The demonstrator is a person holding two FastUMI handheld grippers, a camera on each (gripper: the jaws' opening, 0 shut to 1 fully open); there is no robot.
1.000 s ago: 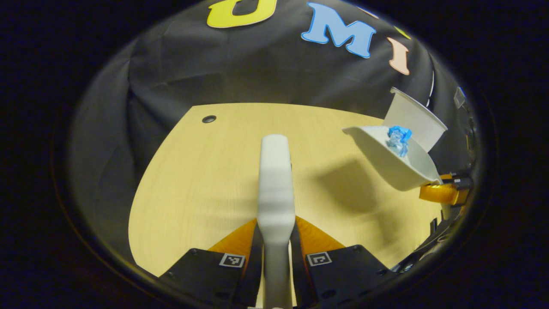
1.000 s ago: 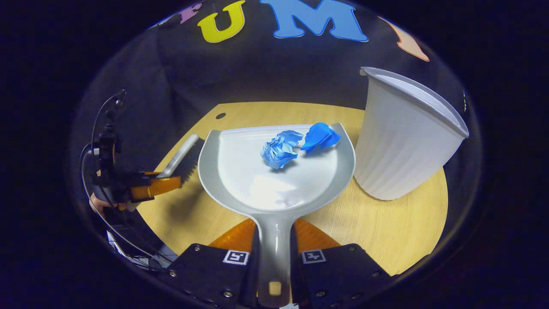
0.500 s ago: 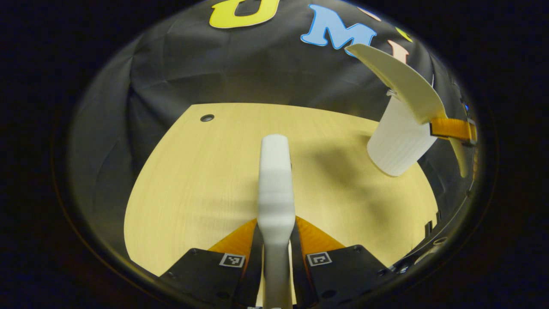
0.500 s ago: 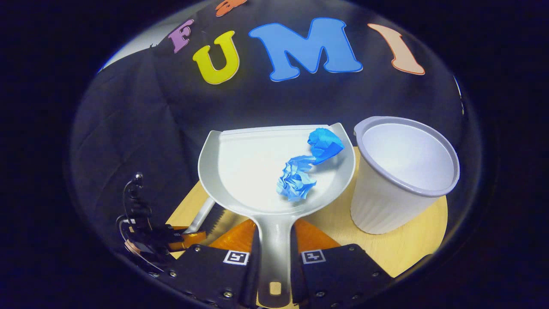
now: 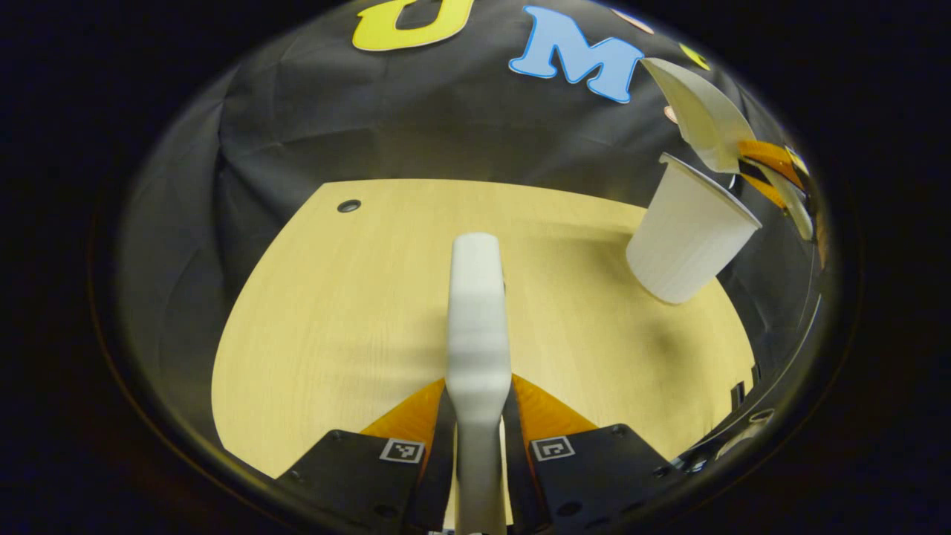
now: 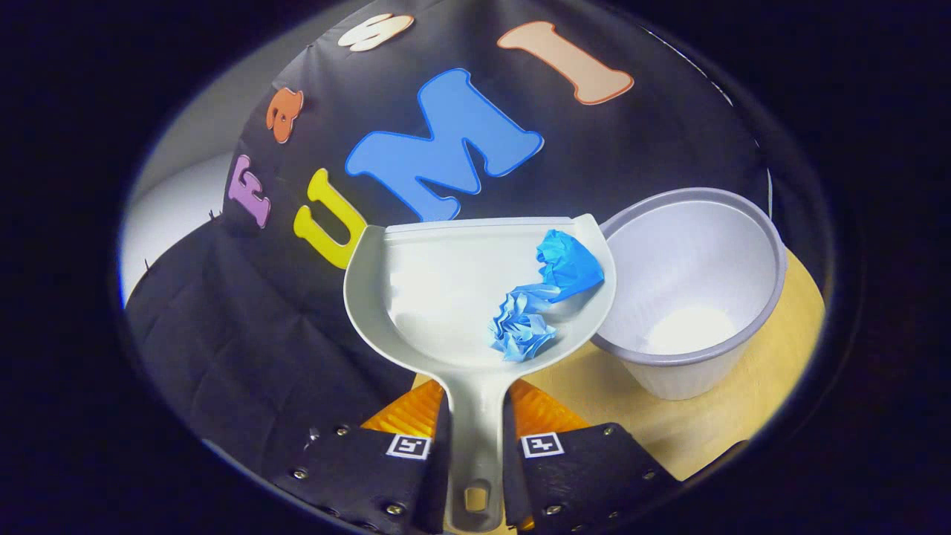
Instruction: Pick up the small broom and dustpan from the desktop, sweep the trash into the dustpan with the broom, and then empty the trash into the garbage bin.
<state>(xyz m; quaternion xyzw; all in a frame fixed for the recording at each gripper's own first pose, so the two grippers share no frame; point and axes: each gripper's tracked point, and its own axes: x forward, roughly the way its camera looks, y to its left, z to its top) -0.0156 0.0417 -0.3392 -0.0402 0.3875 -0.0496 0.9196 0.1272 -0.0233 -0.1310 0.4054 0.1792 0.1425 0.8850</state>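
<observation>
My right gripper (image 6: pixel 475 412) is shut on the handle of the white dustpan (image 6: pixel 446 290), which is lifted and tilted toward the white garbage bin (image 6: pixel 695 297). Two crumpled blue paper balls (image 6: pixel 546 293) lie against the pan's right wall, beside the bin's rim. My left gripper (image 5: pixel 479 405) is shut on the white broom handle (image 5: pixel 477 312), held low over the wooden desktop (image 5: pixel 334 312). In the left gripper view the dustpan (image 5: pixel 702 111) hangs above the bin (image 5: pixel 687 230) at the far right, with the other gripper (image 5: pixel 773 167) behind it.
The bin stands at the desktop's far right corner. A small dark grommet hole (image 5: pixel 348 206) sits near the table's back left edge. Black cloth wall rises behind the table.
The right gripper has raised the dustpan farther and rolled it toward the bin, so the bin's inside now shows. The paper balls have slid to the pan's right side. The broom has barely moved.
</observation>
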